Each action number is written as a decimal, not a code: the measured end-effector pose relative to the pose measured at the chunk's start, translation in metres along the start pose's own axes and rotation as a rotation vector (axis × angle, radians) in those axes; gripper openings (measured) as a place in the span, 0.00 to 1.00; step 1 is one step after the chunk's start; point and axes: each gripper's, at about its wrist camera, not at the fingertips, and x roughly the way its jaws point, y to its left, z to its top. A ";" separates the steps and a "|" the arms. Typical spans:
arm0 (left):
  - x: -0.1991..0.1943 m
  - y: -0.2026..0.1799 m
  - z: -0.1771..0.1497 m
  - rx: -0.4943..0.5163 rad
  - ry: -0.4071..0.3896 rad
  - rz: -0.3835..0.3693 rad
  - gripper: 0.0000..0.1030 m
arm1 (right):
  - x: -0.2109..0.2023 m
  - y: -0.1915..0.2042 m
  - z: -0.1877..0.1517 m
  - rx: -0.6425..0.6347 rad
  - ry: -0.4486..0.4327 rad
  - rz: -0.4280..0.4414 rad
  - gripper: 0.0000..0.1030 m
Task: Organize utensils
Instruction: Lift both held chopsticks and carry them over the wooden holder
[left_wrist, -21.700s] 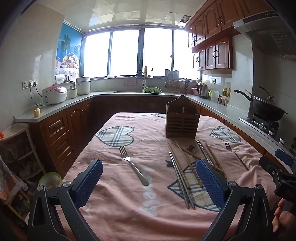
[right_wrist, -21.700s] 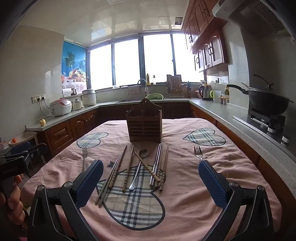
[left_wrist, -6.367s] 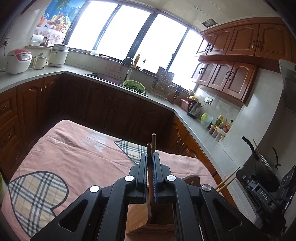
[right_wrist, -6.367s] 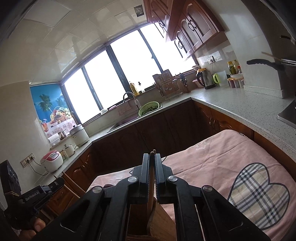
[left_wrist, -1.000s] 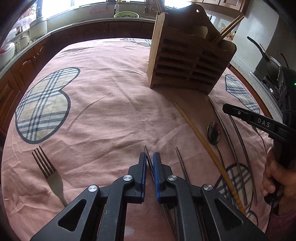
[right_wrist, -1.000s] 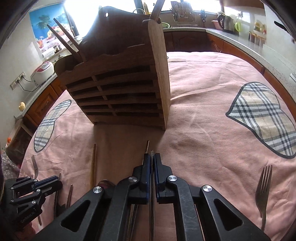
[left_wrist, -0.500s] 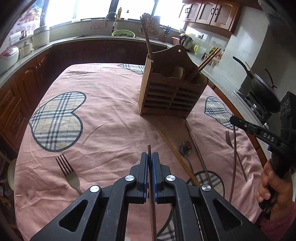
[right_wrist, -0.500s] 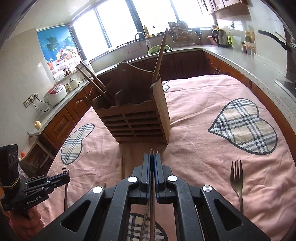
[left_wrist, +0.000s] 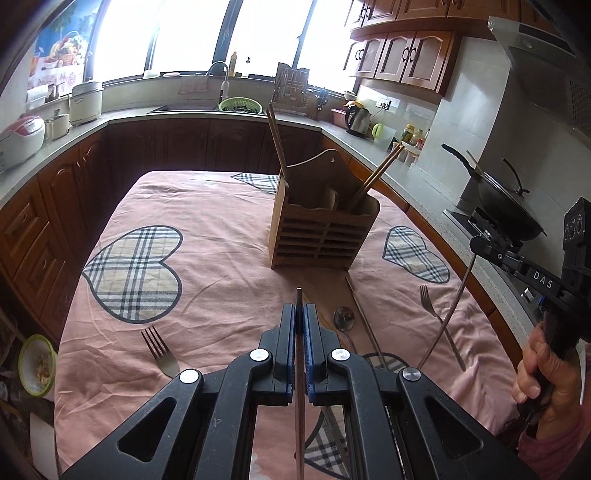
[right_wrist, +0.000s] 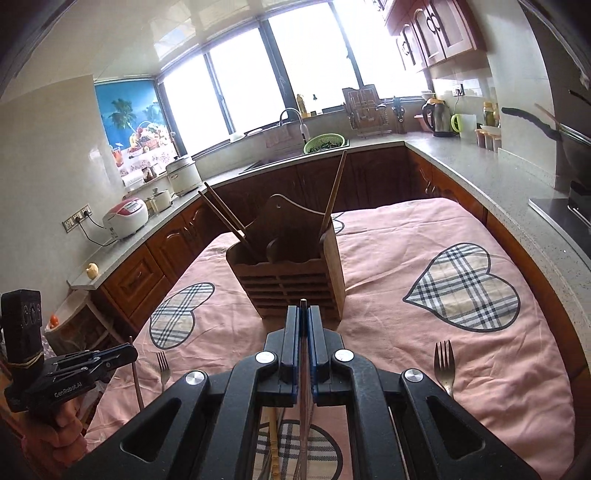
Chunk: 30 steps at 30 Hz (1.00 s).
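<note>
A wooden utensil holder (left_wrist: 321, 225) (right_wrist: 291, 280) stands on the pink tablecloth, with several wooden chopsticks (left_wrist: 275, 142) (right_wrist: 334, 192) leaning out of it. My left gripper (left_wrist: 300, 314) is shut on a thin metal chopstick (left_wrist: 298, 295), held above the table in front of the holder. My right gripper (right_wrist: 303, 314) is shut on another metal chopstick (right_wrist: 303, 303), also raised and facing the holder. The right gripper shows in the left wrist view (left_wrist: 476, 245) with its chopstick hanging down. The left gripper shows in the right wrist view (right_wrist: 127, 352).
On the cloth lie a spoon (left_wrist: 344, 318), a wooden chopstick (left_wrist: 354, 295), a fork (left_wrist: 162, 350) at the left and a fork (left_wrist: 430, 306) (right_wrist: 443, 360) at the right. Counters surround the table; a wok (left_wrist: 506, 214) sits on the stove at the right.
Both grippers have lifted their metal chopsticks off the cloth and risen higher. The views have tilted up toward the holder.
</note>
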 end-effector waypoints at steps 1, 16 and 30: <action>-0.004 0.000 0.000 0.001 -0.008 0.000 0.03 | -0.004 0.001 0.002 -0.004 -0.010 -0.001 0.04; -0.034 0.003 0.010 -0.003 -0.110 -0.015 0.03 | -0.036 0.006 0.018 -0.014 -0.105 0.001 0.04; -0.032 0.003 0.043 0.010 -0.205 -0.029 0.03 | -0.025 0.002 0.042 0.015 -0.160 0.015 0.04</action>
